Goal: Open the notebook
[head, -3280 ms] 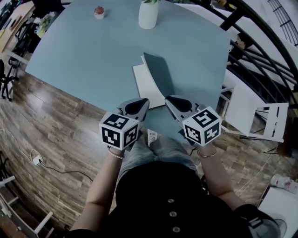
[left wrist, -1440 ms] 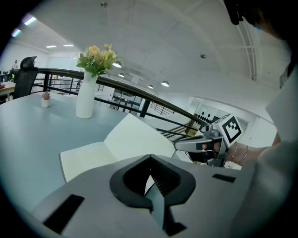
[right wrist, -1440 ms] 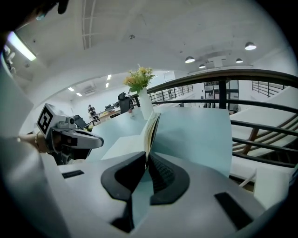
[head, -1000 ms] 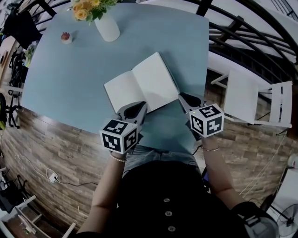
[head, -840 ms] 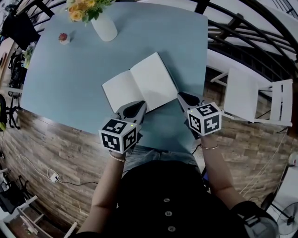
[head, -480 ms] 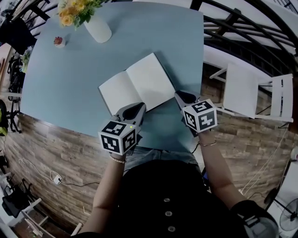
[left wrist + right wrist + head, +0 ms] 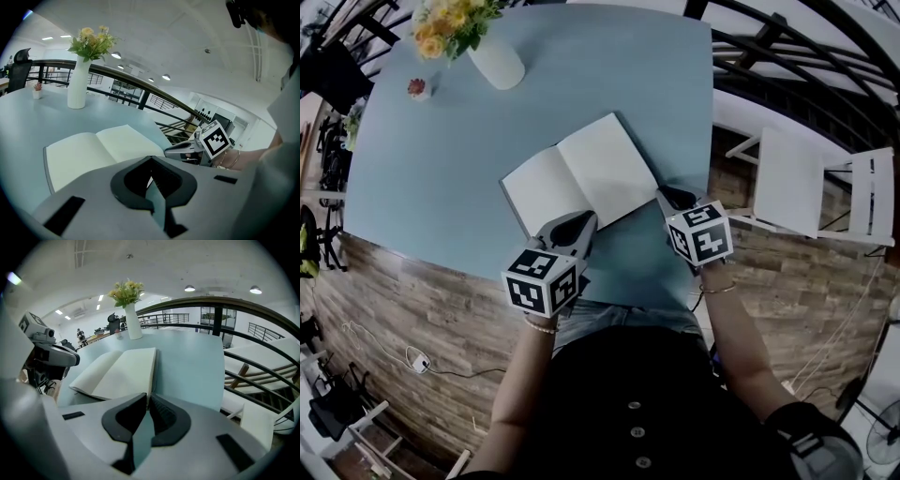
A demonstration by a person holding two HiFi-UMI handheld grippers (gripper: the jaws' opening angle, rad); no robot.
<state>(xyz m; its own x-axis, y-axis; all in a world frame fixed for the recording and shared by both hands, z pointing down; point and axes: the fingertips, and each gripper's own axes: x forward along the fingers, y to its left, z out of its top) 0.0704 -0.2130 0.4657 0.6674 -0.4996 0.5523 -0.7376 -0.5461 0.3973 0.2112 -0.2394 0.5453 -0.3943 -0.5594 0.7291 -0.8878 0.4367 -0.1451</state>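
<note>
Blue-grey desk (image 7: 581, 56): vase (image 7: 495, 62) and small pot (image 7: 417, 88) stand at the far left corner, well clear; white chair (image 7: 787, 183) off the right edge. Left gripper (image 7: 579, 219) and right gripper (image 7: 668, 195) point forward and down (marker cubes up). Notebook (image 7: 579, 178) lies open by the near edge. Left jaws are together at its near corner; right jaws clamp its right edge

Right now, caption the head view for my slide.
Open notebook flat on the blue table, left tool at its near edge, right tool holding its right corner; flower vase beyond.
</note>
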